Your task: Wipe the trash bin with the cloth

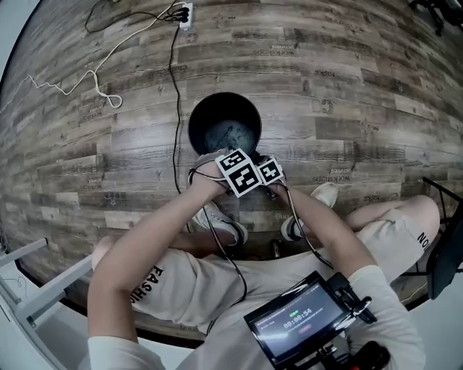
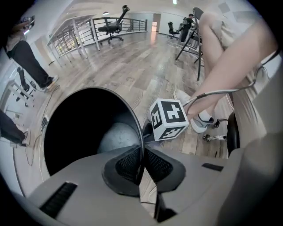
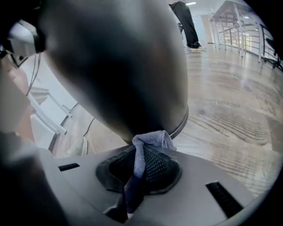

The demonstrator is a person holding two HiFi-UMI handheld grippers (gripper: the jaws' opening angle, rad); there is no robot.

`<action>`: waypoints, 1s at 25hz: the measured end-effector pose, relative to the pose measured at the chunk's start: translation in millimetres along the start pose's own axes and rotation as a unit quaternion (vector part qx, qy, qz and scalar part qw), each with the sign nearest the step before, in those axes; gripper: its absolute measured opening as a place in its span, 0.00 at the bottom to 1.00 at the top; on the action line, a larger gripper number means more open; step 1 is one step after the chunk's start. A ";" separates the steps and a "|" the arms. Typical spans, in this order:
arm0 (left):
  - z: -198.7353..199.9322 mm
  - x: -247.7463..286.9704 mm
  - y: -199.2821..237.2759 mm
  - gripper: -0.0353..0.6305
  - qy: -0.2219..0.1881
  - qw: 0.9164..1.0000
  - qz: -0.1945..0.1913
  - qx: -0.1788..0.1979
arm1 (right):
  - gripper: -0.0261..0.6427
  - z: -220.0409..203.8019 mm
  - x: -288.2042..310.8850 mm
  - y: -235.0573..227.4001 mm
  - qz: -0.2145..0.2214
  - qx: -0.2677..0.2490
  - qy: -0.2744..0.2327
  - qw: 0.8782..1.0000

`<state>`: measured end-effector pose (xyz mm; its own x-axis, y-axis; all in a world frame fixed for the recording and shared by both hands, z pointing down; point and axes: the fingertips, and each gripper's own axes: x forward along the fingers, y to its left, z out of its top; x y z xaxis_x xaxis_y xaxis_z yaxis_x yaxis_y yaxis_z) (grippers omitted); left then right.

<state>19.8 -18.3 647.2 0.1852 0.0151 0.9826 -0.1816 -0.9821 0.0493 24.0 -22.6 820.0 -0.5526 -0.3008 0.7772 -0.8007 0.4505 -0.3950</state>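
A black round trash bin [image 1: 224, 123] stands upright on the wooden floor, just ahead of the person's feet. My left gripper [image 2: 141, 155] is shut on the bin's thin rim [image 2: 135, 115] at its near side, with the dark inside [image 2: 84, 128] to the left of the jaws. My right gripper [image 3: 140, 164] is shut on a grey cloth [image 3: 149, 140], whose bunched end touches the bin's outer wall [image 3: 128, 66] low down, near its base. In the head view both marker cubes sit side by side at the near rim, the left gripper [image 1: 238, 172] beside the right gripper [image 1: 270, 171].
A black cable [image 1: 174, 87] and a white cord [image 1: 94, 76] run across the floor to a power strip [image 1: 185, 13] behind the bin. The person's shoes [image 1: 226, 225] [image 1: 325, 194] rest close to the bin. An office chair [image 2: 116, 27] and railings stand farther off.
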 end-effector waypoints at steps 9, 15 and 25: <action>-5.1 -14.0 -4.3 0.28 -0.041 0.992 -0.003 0.123 | 0.09 3.1 -69.9 23.6 0.053 -0.012 0.004 0.999; -43.8 -7.6 -2.9 0.29 0.013 0.967 0.008 0.253 | 0.09 18.9 -122.8 38.2 0.084 -0.035 -0.003 0.996; -59.9 -2.2 10.5 0.12 0.054 0.957 0.044 0.283 | 0.09 90.0 -177.8 90.1 0.133 -0.004 -0.083 0.988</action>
<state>-40.3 -17.4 656.3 0.0868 -0.0823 0.9928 0.3665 -0.9241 -0.1087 29.3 -4.2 602.2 -0.7746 -0.3039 0.5546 -0.6199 0.5386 -0.5707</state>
